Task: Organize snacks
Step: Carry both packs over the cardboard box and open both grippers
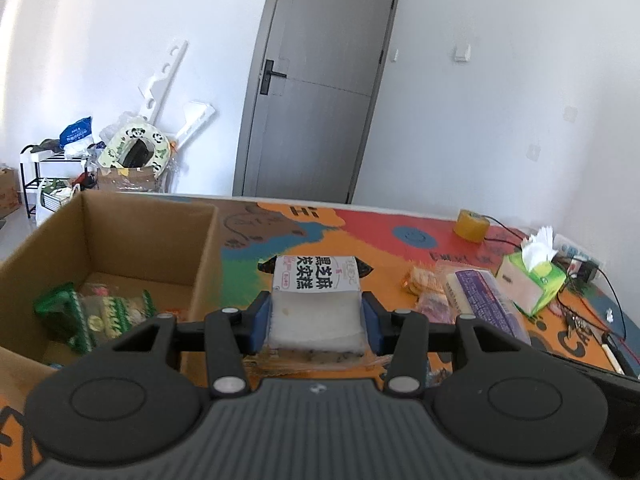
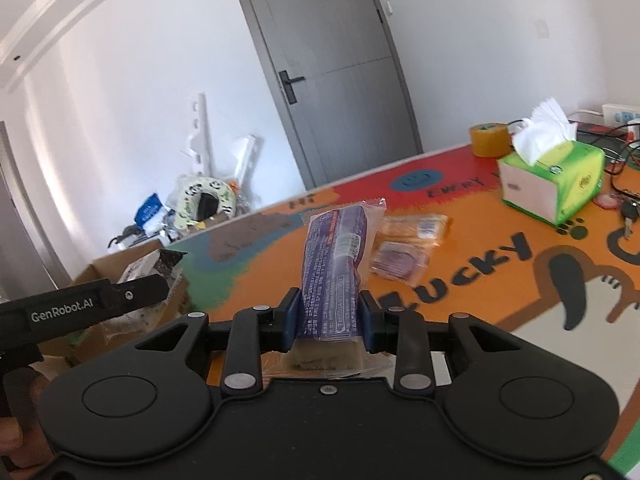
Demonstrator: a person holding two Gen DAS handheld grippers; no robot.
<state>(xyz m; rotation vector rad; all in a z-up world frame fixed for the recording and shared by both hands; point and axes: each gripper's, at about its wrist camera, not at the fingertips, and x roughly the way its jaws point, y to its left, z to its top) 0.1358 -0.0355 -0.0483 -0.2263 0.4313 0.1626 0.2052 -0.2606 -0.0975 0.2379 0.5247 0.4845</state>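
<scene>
Matt brown corrugated cardboard box (image 1: 120, 240), glossy clear plastic wrap on the cake packet (image 1: 316, 300) — crinkly purple wrapper (image 2: 336, 272), soft paper tissues (image 2: 544, 128)

Two fisheye views, each from a camera mounted just behind a pair of tongs, looking forward along them and slightly down across a colourful table (image 1: 400, 252).

The left wrist view sits close above the table beside an open cardboard box (image 1: 140, 236), facing a grey door (image 1: 316, 80) in a white wall.

The right wrist view is tilted, farther right, facing the same door (image 2: 332, 68).

Both share the table, door, tissue box (image 1: 528, 280) (image 2: 556, 184) and yellow tape roll (image 1: 472, 225) (image 2: 490, 139).
</scene>
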